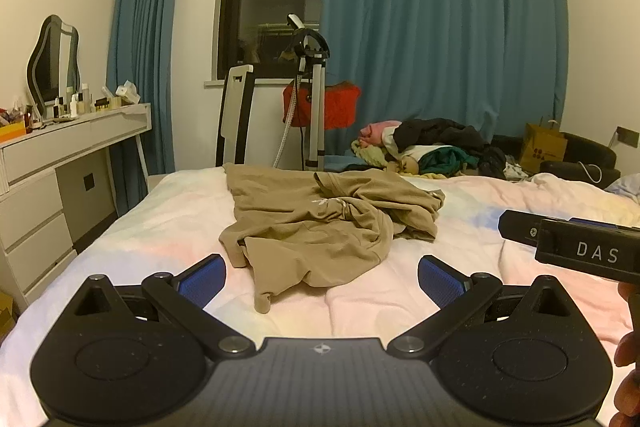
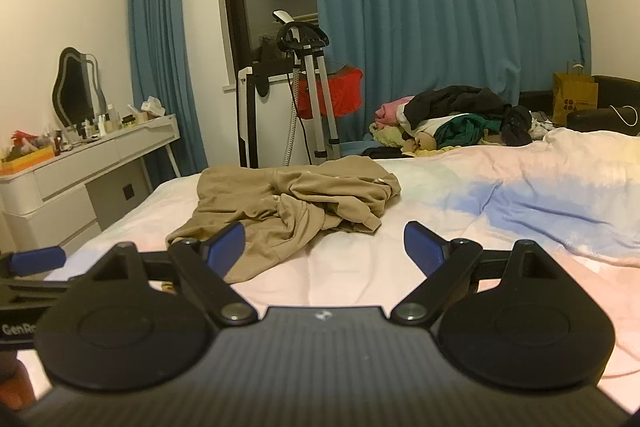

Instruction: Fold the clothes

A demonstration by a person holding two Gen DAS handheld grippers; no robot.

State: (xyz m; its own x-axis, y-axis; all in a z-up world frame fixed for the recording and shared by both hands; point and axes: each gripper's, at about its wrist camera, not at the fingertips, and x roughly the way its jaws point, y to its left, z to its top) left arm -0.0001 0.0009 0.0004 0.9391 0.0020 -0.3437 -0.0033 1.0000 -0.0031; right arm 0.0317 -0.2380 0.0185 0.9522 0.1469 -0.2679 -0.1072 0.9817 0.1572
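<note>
Both tools, left tool [image 1: 322,277] and right tool [image 2: 324,247], hover spread apart just short of the crumpled tan garment [image 1: 320,223] on the bed [image 1: 168,227]; nothing gripped, likely seeking a hem.

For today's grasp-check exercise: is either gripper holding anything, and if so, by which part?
Nothing is held. The left gripper and right gripper are both open, short of the crumpled tan garment on the bed.
</note>
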